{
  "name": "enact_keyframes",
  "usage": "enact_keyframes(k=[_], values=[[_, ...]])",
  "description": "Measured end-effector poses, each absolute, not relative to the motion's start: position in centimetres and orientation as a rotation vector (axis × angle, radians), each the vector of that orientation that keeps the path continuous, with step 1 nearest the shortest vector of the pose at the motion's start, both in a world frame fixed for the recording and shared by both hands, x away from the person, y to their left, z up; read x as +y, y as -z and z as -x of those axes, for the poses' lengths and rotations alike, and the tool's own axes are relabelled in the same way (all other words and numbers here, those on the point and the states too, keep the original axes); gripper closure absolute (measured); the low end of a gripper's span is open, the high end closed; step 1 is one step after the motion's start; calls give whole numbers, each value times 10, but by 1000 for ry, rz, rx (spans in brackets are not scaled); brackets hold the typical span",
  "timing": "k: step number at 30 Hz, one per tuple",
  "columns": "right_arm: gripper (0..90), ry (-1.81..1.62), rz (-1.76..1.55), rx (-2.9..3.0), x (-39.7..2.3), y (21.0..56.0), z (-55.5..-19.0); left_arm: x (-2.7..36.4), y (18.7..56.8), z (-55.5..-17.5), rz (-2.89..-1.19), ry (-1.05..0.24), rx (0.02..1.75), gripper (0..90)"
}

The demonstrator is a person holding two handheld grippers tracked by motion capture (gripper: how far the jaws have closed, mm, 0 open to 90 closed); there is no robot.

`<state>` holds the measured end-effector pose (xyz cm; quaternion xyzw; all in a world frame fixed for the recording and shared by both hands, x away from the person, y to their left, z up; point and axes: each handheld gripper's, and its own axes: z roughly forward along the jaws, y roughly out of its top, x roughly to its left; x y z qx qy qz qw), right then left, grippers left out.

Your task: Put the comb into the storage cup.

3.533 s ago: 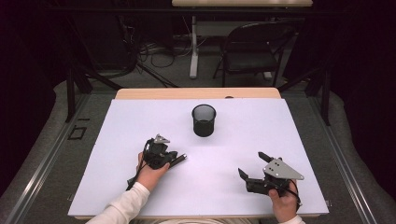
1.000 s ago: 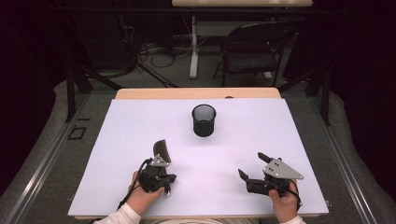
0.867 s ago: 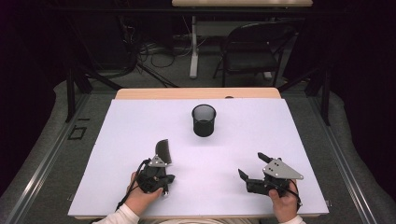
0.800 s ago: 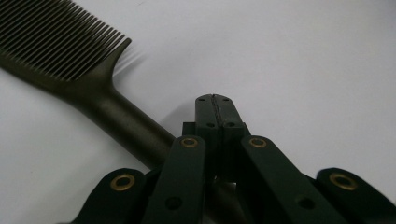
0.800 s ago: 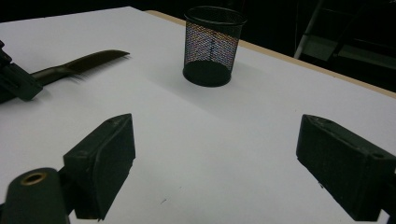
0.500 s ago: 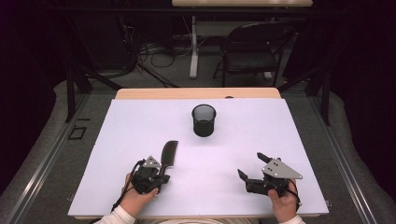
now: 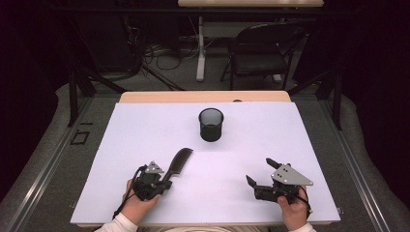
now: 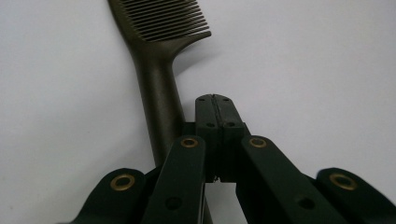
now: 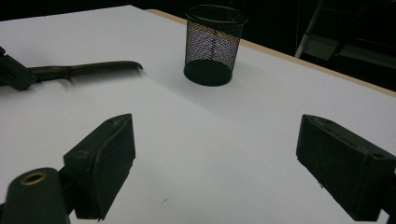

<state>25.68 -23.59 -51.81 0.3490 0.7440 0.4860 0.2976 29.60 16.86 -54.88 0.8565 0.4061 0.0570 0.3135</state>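
On white table point(image 7: 145, 125), left tongs point(image 7: 167, 182) shut beside comb point(image 7: 177, 161) handle, right tongs point(image 7: 258, 173) open, empty, mesh cup point(image 7: 211, 124) behind.

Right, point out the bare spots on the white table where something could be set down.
The white table is bare on both sides of the black mesh cup, and between the left gripper and right gripper. It is only crowded at the near left, where the dark comb lies beside the left gripper.
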Motion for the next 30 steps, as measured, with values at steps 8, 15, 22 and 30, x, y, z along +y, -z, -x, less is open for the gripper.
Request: enact_keyframes(k=[8, 15, 22, 30], values=[[117, -1288, -928, 1977, -236, 518, -257, 171, 547, -295, -2261, -160, 1068, 900], [116, -1287, -926, 1979, -236, 518, -257, 174, 546, -294, -2244, -168, 1082, 900], [116, -1288, -926, 1980, -236, 518, -257, 175, 543, -293, -2242, -178, 1073, 900], [116, -1287, -925, 1979, -237, 518, -257, 181, 538, -292, -2191, -198, 1084, 891]])
